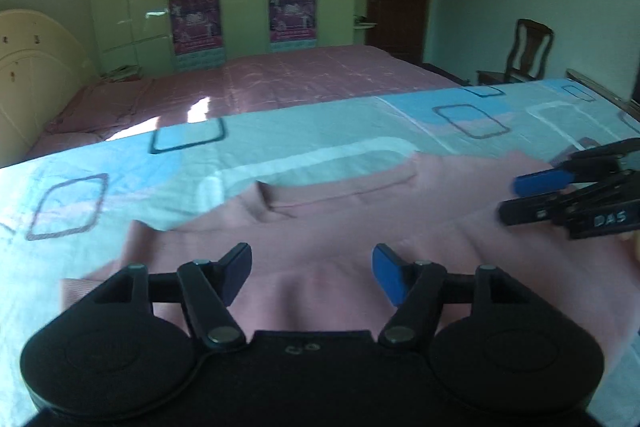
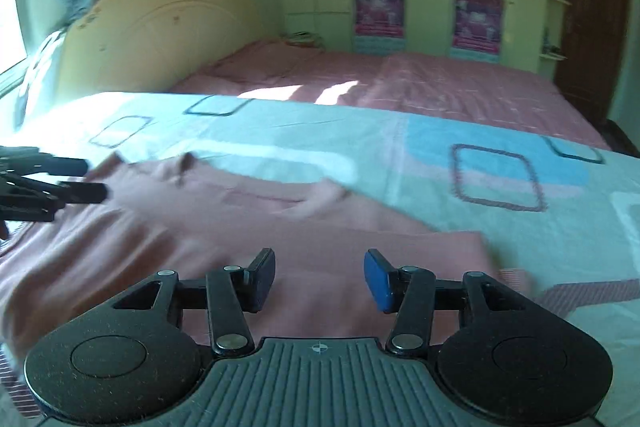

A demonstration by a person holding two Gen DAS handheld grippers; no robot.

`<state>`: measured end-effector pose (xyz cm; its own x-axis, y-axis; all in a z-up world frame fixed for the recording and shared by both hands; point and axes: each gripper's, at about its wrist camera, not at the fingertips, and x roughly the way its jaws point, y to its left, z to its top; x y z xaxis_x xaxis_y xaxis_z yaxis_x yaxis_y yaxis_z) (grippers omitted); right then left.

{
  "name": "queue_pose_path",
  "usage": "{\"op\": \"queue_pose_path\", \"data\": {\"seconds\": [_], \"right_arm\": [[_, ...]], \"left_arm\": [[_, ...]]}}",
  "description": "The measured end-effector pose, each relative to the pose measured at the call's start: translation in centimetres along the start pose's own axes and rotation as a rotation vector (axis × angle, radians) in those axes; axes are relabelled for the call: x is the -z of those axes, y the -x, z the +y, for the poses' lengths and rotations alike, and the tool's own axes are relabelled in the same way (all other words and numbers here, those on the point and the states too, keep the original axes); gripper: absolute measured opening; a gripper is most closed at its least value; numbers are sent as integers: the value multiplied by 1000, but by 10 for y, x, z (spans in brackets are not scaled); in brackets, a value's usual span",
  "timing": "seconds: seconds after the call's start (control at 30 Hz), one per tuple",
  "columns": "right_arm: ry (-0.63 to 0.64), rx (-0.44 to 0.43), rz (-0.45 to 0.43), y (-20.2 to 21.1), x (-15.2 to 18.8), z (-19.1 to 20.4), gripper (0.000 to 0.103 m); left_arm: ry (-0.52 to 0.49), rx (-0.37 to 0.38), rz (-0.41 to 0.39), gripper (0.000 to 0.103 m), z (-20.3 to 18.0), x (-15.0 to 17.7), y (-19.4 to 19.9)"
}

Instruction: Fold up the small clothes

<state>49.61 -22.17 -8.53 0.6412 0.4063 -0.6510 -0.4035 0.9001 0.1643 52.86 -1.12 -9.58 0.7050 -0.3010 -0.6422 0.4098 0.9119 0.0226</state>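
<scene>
The pink knit garment lay spread flat on the light blue sheet printed with rounded squares, which covered the near bed. Its far hem ran along the sheet, and one corner of it was turned up on the side nearest the cream curved headboard.

You held the left gripper low over the near part of the garment with its jaws spread wide and nothing between them. You held the right gripper the same way: jaws apart, empty, above the garment on the side away from the headboard. Each gripper appeared in the other's view, pointing inward across the cloth.

This placement suited a two-handed fold: one gripper stood toward each side of the garment so that both near corners could be taken together. The jaws were probably kept apart because no edge had yet been selected.

Motion blur obscured the near hem, so contact with the cloth could not be determined.
</scene>
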Motion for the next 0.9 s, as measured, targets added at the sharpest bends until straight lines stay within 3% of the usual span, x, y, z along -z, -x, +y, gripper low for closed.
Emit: {"op": "queue_pose_path", "data": {"seconds": [0.07, 0.17, 0.23, 0.3, 0.33, 0.37, 0.43, 0.5, 0.57, 0.63, 0.73, 0.83, 0.9], "right_arm": [[34, -39, 35, -20, 1, 21, 46], [36, -37, 57, -35, 5, 20, 45], [11, 71, 42, -29, 8, -1, 45], [-70, 193, 32, -15, 13, -35, 45], [-97, 241, 48, -10, 18, -52, 45], [-118, 253, 55, -6, 22, -64, 45], [-135, 234, 64, 0, 25, -73, 46], [-103, 252, 36, 14, 19, -59, 46], [-57, 203, -36, 34, 15, -32, 45], [-21, 129, -51, 45, 18, -5, 45], [32, 44, -11, 38, 33, 32, 45], [33, 60, 63, 17, 49, 45, 45], [15, 77, 53, 13, 54, 45, 45]], "left_arm": [[-35, 17, 43, 66, -20, 6, -18], [-12, -6, 52, 67, -10, 17, -29], [19, -58, 47, 68, 10, 22, -23], [59, -90, 36, 84, 34, 30, -14], [86, -124, 51, 86, 48, 35, -10], [107, -113, 55, 88, 56, 39, -9], [164, -89, 52, 88, 66, 41, -4], [139, -109, 41, 75, 52, 34, 5], [93, -91, -15, 73, 26, 25, 21], [79, -61, -29, 74, 2, 22, 28], [63, -23, 14, 75, -30, 28, 21], [50, -47, 90, 73, -47, 40, 3], [46, -68, 74, 74, -50, 45, 2]]}}
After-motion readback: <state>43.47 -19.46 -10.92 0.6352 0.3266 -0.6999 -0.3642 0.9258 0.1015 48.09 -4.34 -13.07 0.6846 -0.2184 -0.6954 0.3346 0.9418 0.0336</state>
